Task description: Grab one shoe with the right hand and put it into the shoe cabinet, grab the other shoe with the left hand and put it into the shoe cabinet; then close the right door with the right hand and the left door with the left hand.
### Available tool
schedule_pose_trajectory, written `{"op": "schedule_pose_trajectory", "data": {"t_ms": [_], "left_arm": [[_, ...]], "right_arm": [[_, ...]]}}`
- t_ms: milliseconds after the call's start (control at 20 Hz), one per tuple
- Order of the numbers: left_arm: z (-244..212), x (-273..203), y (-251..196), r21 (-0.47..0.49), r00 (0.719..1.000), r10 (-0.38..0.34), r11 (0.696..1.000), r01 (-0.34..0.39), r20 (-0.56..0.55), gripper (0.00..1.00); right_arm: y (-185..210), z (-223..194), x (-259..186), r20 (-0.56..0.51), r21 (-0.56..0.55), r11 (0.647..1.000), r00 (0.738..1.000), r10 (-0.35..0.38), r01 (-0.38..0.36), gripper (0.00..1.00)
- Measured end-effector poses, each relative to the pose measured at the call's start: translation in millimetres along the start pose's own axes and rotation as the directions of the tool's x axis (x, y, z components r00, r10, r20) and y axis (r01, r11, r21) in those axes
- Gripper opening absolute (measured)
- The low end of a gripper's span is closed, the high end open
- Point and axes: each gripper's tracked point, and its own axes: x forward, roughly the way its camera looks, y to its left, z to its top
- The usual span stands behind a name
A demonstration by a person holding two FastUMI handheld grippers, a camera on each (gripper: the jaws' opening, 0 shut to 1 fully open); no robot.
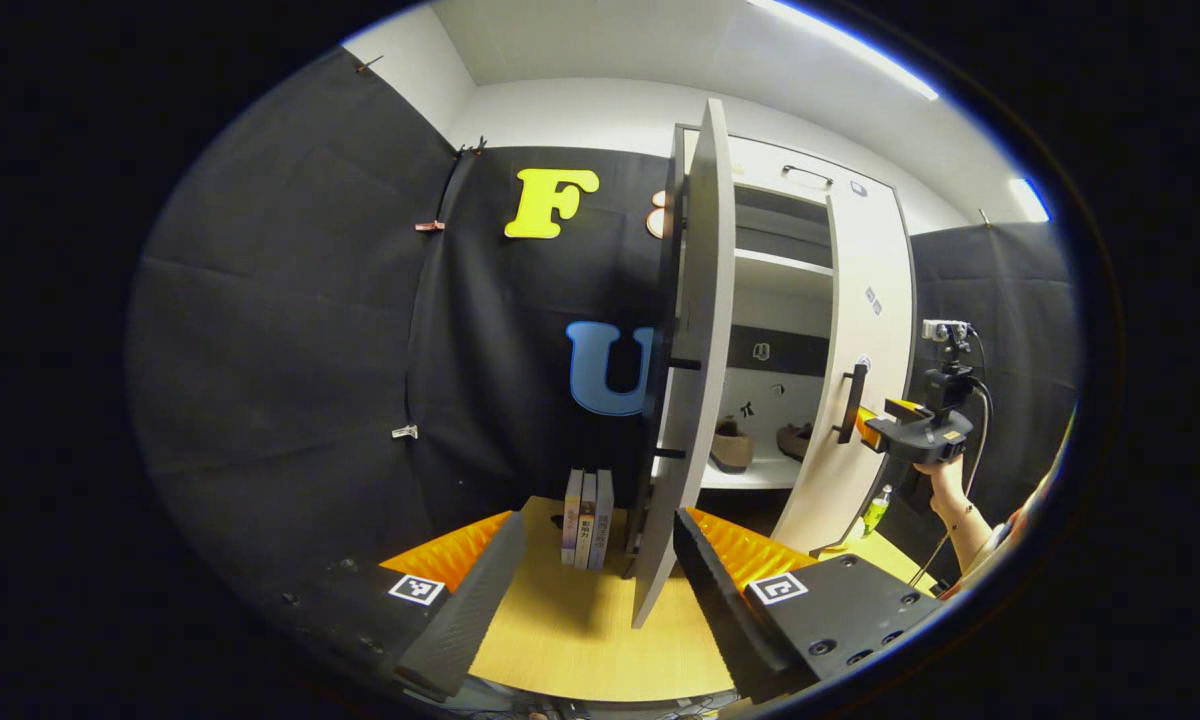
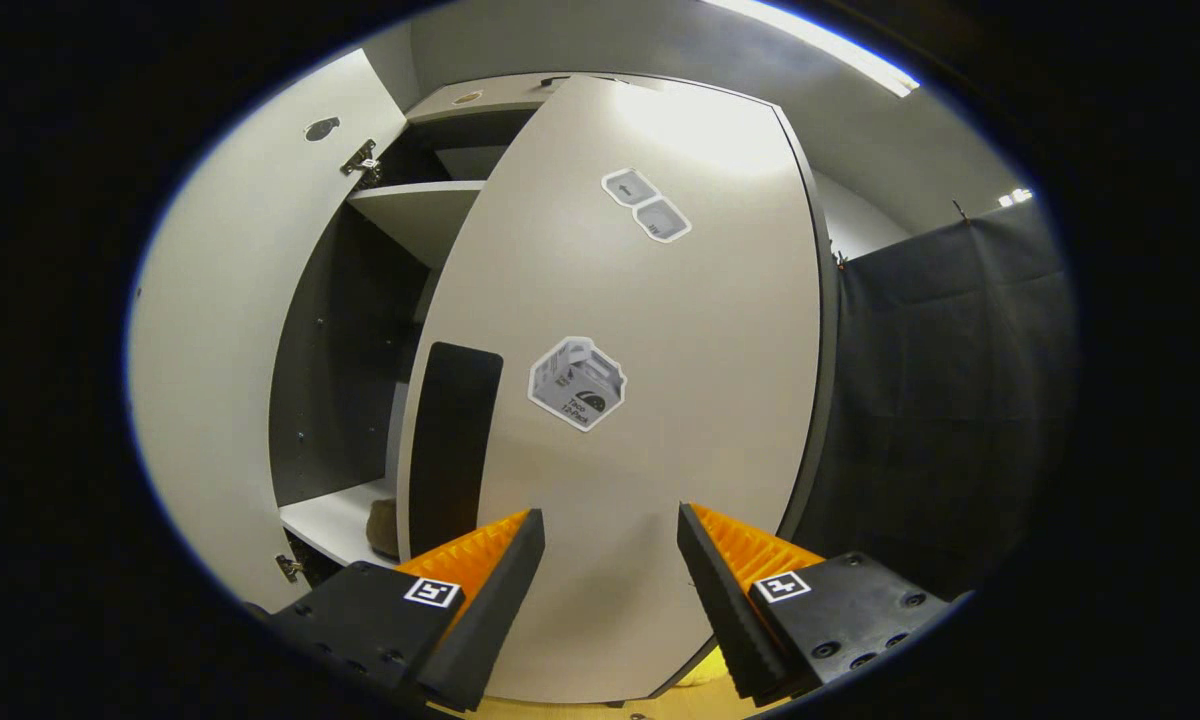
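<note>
Both shoes already sit on the cabinet's lower shelf, so we judge the step in hand to be closing the doors, right one first. In the right gripper view our right tool [image 2: 605, 560] stands spread, holding nothing, its fingers just before the outer face of the right door [image 2: 650, 400], beside the dark handle [image 2: 452, 440]. We should press flat against the panel near its free edge, away from the hinge, and follow its swing evenly until it seats. In the left gripper view the left tool [image 1: 590, 570] is likewise spread and empty, with the edge of the left door [image 1: 695, 380] standing between its fingers, though whether they touch it we cannot tell. We should hold it back until the right door is home. Beyond, the wooden table [image 1: 580, 630] carries a few upright books [image 1: 587, 518] near its far edge, against the cabinet. On the shelf lie one shoe [image 1: 731, 447] and the other shoe [image 1: 795, 440], apart. Black cloth walls the booth under a white ceiling.
</note>
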Motion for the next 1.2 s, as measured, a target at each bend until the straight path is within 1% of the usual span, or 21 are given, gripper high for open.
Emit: {"op": "schedule_pose_trajectory", "data": {"t_ms": [100,150,200,250,300,350,450,650,800,950,1100,1200], "left_arm": [[5,12,8,0.002,1.000,0.002,1.000,-0.002,0.010,0.95],[8,19,11,0.004,1.000,0.004,1.000,-0.004,0.015,0.95],[11,30,15,0.013,1.000,0.002,1.000,-0.002,0.024,0.95],[15,42,19,0.025,1.000,-0.002,1.000,0.001,0.029,0.97],[16,55,23,0.041,0.999,-0.004,0.999,0.002,0.033,0.95],[17,67,26,0.060,0.999,-0.005,0.998,0.003,0.036,0.95],[22,96,31,0.089,0.999,-0.017,0.996,0.014,0.040,0.95],[34,159,30,0.095,0.995,-0.068,0.994,0.061,0.075,0.95],[33,191,27,0.111,0.994,-0.082,0.991,0.073,0.074,0.95],[32,206,17,0.090,0.991,-0.117,0.990,0.110,0.071,0.95],[36,206,14,0.106,0.990,-0.122,0.988,0.113,0.075,0.94],[34,204,11,0.093,0.989,-0.132,0.988,0.126,0.071,0.94]], "right_arm": [[-6,-1,-15,-0.006,0.009,1.000,1.000,0.011,-0.011,0.97],[-12,1,-27,-0.005,0.014,1.000,1.000,0.010,-0.010,0.98],[-17,3,-38,-0.003,0.019,1.000,1.000,0.009,-0.008,0.98],[-20,5,-51,-0.003,0.028,1.000,1.000,0.012,-0.012,0.98],[-24,7,-63,-0.005,0.040,0.999,1.000,0.013,-0.013,0.98],[-28,9,-78,-0.007,0.057,0.998,1.000,0.012,-0.012,0.98],[-36,13,-102,-0.013,0.084,0.996,1.000,-0.003,0.004,0.98],[-53,22,-143,-0.010,0.101,0.994,0.999,-0.048,0.049,0.98],[-59,20,-160,-0.023,0.096,0.993,0.997,-0.073,0.075,0.98],[-57,17,-169,-0.032,0.075,0.994,0.997,-0.073,0.076,0.98],[-56,14,-175,-0.042,0.083,0.994,0.997,-0.063,0.066,0.98],[-55,11,-175,-0.051,0.087,0.994,0.997,-0.056,0.061,0.98]]}}
